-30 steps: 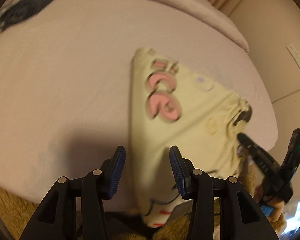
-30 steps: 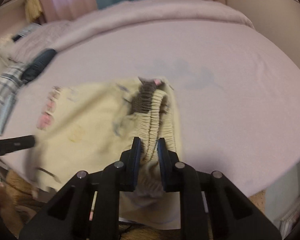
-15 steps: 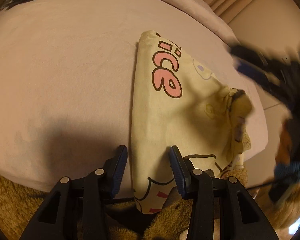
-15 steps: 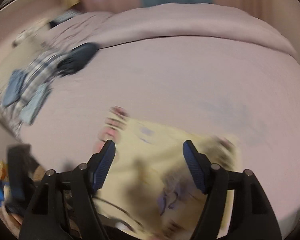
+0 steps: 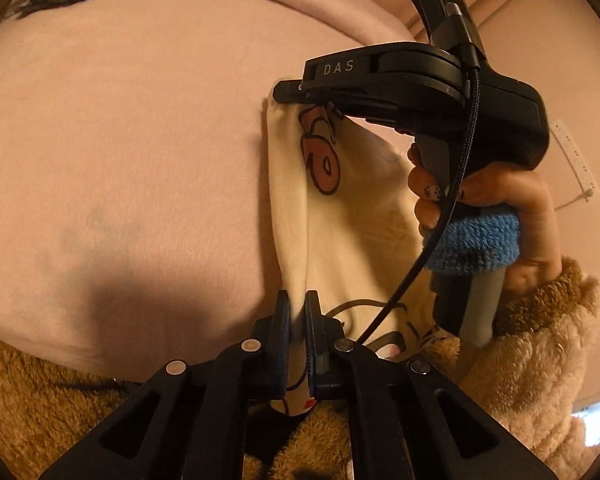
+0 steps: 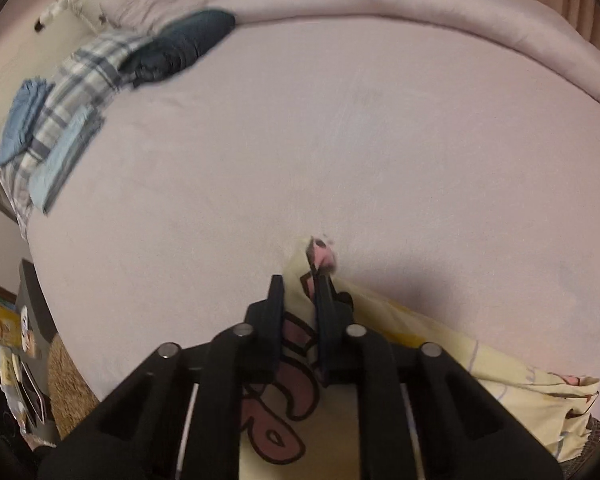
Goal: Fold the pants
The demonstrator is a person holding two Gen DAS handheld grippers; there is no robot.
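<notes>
Pale yellow pants (image 5: 360, 216) with pink cartoon lettering lie folded lengthwise on the pink bed (image 5: 120, 140). My left gripper (image 5: 298, 300) is shut on their near end, by the bed's front edge. My right gripper (image 5: 284, 92), held by a hand (image 5: 500, 188) with a blue band, reaches over the pants to their far end. In the right wrist view its jaws (image 6: 298, 280) are closing, and the pads pinch the far corner of the pants (image 6: 440, 344). The fabric under the right gripper's body is hidden.
A plaid and blue clothes pile (image 6: 72, 92) and a dark garment (image 6: 180, 44) lie at the bed's far left. A rolled blanket (image 6: 380, 4) runs along the far edge. Brown fleece (image 5: 40, 392) hangs below the front edge; a fluffy sleeve (image 5: 540, 320) is at the right.
The left jaws closed on the near end of the pants. The right gripper let go of the waistband, swung across to the far end with its jaws wide, then closed on that corner.
</notes>
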